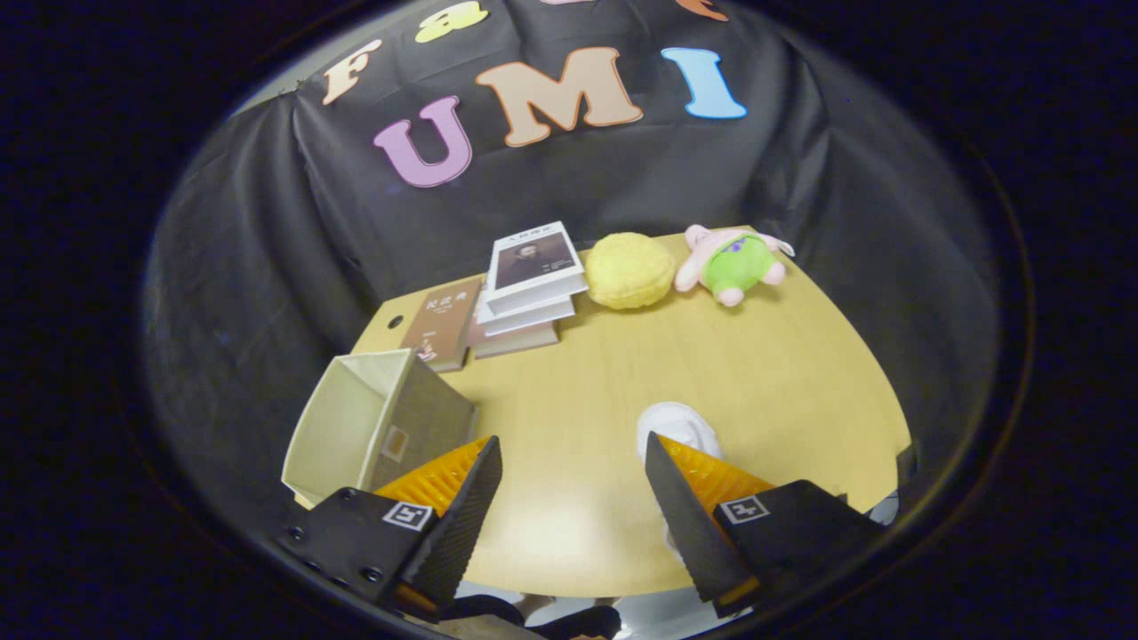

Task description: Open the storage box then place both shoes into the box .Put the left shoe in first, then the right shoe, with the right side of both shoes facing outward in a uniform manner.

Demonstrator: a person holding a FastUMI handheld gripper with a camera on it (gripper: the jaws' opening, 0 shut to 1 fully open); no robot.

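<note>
We see the storage box [378,427] lower left of frame, lying on its side with its open mouth facing left, just beyond the left finger; a white shoe [680,428] pokes out just behind the right fingertip, its long axis hidden. The gripper [573,462] hangs spread wide, holding nothing, over bare table [622,373]. Books [520,289], yellow plush [629,269] and pink-green toy [733,262] sit well beyond, blocking nothing.
</note>
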